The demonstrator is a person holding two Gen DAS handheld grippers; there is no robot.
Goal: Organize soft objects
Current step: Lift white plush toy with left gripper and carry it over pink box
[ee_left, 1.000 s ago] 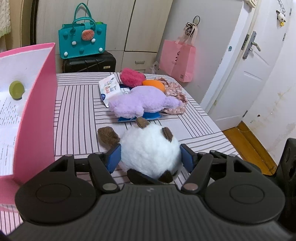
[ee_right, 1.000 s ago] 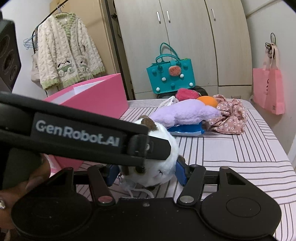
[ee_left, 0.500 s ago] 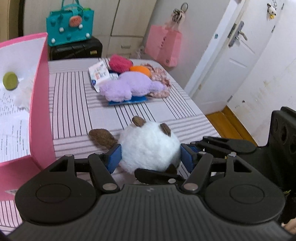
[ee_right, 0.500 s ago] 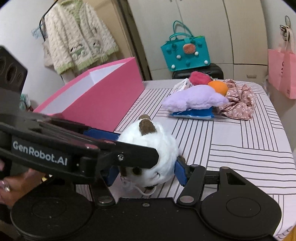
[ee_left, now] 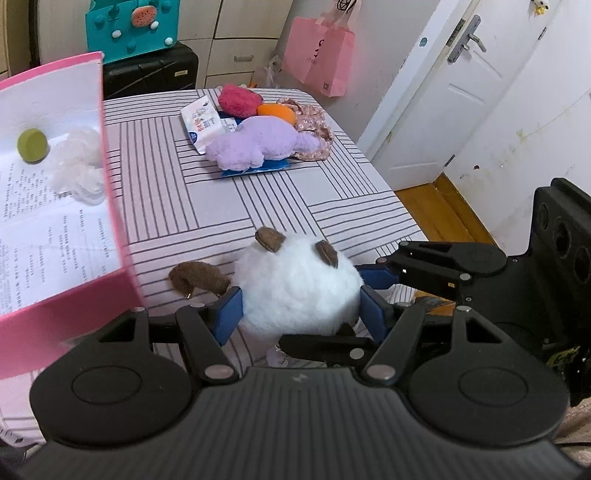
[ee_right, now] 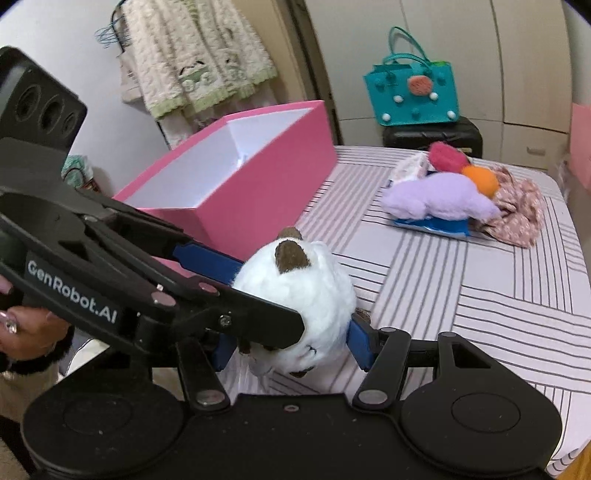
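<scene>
Clamping the white plush (ee_left: 295,284), both grippers' jaws sit beside the pink box (ee_right: 258,192).

Sitting in view: two grippers (ee_left: 299,314) (ee_right: 288,347), two plush animals (ee_left: 295,284) (ee_left: 255,147), one pink box (ee_right: 258,184), two tote bags (ee_left: 129,29) (ee_left: 321,62), one suitcase (ee_left: 147,70)

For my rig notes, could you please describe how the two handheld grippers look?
Both are matte black plastic with blue finger pads and silver pivot screws. The left gripper has a ribbed body, and white "GenRobot.AI" lettering shows on its side in the right wrist view. The right gripper has a smooth body.
</scene>
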